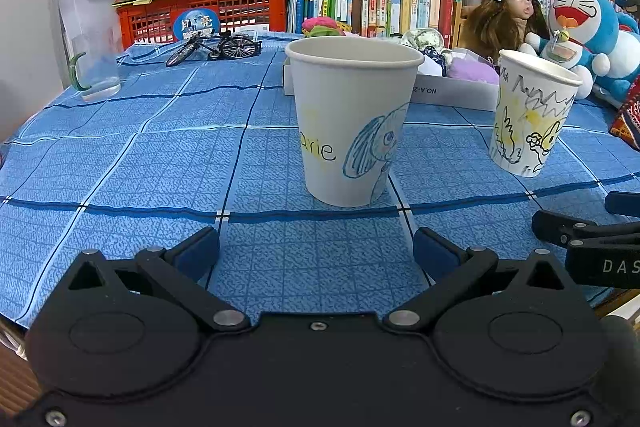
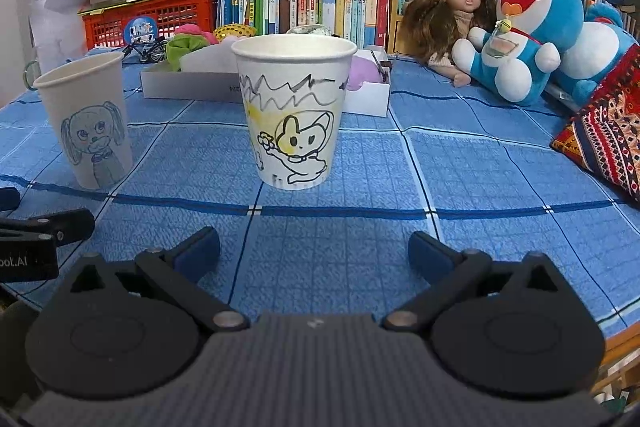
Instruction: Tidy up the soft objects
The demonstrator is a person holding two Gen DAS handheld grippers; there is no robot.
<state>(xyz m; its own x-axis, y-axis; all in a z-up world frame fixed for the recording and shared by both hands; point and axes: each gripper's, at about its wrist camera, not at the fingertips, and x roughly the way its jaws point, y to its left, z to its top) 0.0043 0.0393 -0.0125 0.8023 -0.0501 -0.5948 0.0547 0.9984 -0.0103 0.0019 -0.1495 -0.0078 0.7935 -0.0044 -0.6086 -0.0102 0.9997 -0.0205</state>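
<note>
Both the left gripper (image 1: 316, 251) and right gripper (image 2: 314, 251) gaped empty at frame bottom, where a careless closing squeeze risked crushing the centre-frame paper cups (image 1: 352, 123).

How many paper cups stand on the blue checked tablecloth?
2. The white paper cup with a blue dog drawing stands ahead of the left tool; the white paper cup with a yellow rabbit drawing stands ahead of the right tool.

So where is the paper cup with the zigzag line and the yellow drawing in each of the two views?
Left wrist view: the zigzag cup stands at the right, beside the larger-looking dog-drawing cup.
Right wrist view: the same cup stands at the centre, straight ahead of the open right gripper.
Shared landmark: the white cardboard box just behind the cups.
</note>
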